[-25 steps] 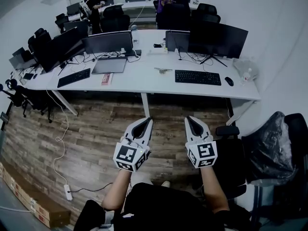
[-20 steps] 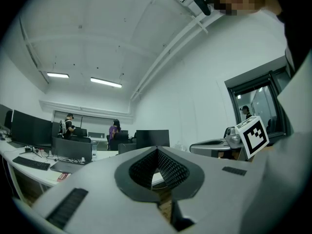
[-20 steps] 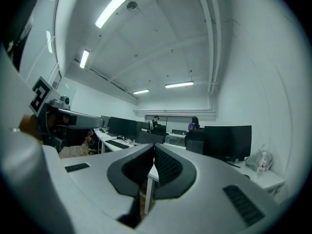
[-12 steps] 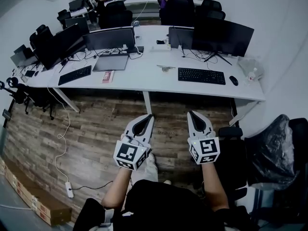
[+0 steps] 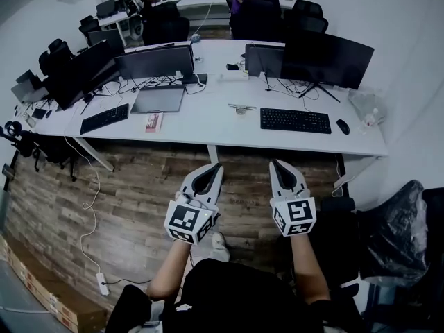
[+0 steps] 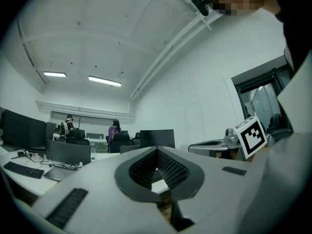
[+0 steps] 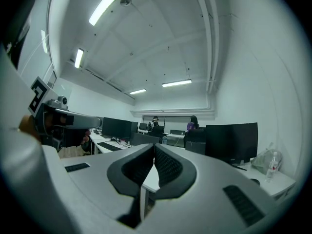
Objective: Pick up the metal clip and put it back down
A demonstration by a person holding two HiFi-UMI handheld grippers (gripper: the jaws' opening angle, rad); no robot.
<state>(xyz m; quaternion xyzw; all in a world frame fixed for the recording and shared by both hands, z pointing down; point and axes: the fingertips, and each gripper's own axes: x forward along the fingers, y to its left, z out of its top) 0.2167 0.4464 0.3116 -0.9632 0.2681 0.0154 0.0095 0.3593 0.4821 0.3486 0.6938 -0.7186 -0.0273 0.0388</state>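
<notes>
Wide office, wood-plank floor (image 5: 125,193) is taking up the lower half of the head view; a long white desk (image 5: 208,120) is running across the upper half, carrying monitors, a laptop (image 5: 158,99), two keyboards and cabling. Task is looking unstarted: the metal clip (image 5: 241,107) is lying on the desk near its middle, just left of the right-hand keyboard (image 5: 295,120), untouched and well apart from both hands. The person is holding both tools out over the floor, short of the desk edge. Left gripper (image 5: 210,168) is pointing level toward the desk with its jaws together and nothing between them; right gripper (image 5: 277,164) is likewise closed and empty, its own view showing the pads meeting at the tip. All of it is left to do, by my reading: reaching the desk, opening a gripper, closing on the clip, lifting it, setting it back. Containers: a long cardboard box (image 5: 41,293) is lying on the floor at lower left, closed, contents not visible; a clear plastic bag (image 5: 362,103) is sitting at the desk's right end, contents too small to make out.
</notes>
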